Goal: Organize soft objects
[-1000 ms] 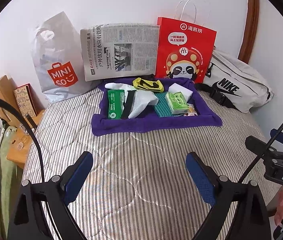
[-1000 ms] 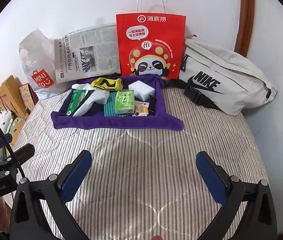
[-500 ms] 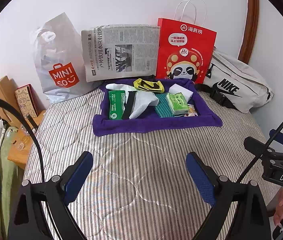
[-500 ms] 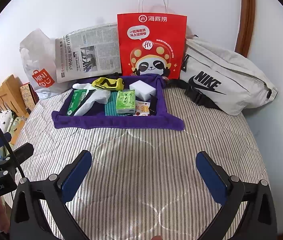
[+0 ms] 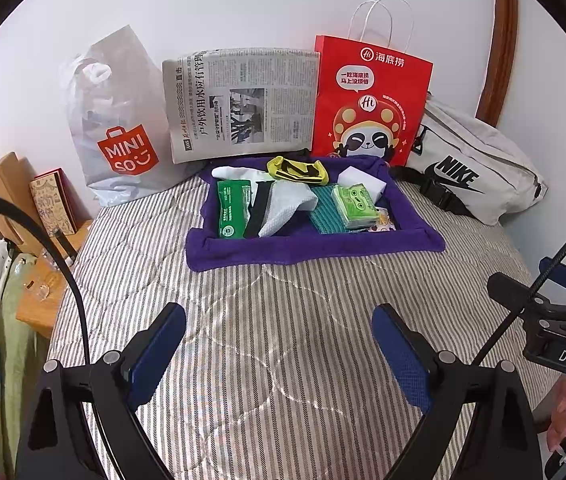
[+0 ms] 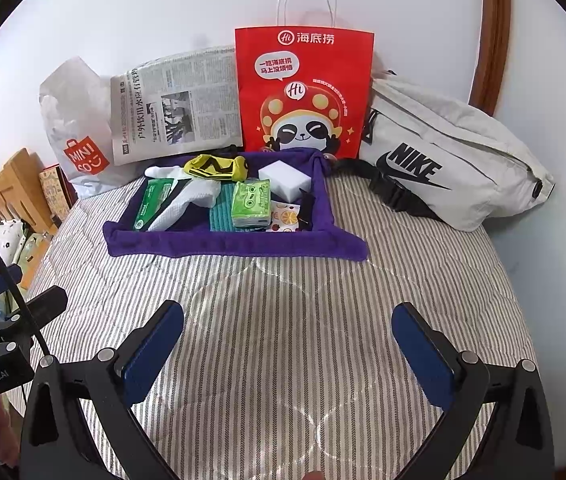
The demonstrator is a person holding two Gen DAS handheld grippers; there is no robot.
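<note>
Both tools, the left tool (image 5: pixel 277 354) and the right tool (image 6: pixel 287 354), hang empty with jaws spread wide in the lower frame, over the striped bed (image 5: pixel 283 320). At frame centre the purple towel (image 5: pixel 307 246) holds a white sock (image 5: pixel 287 208), green tissue pack (image 6: pixel 251 204) and white sponge (image 6: pixel 285 180).

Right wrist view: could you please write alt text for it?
The open right gripper hovers over a striped bed, facing a purple tray of small soft items. Behind it stand a newspaper, a red paper bag and a white Nike bag.
</note>
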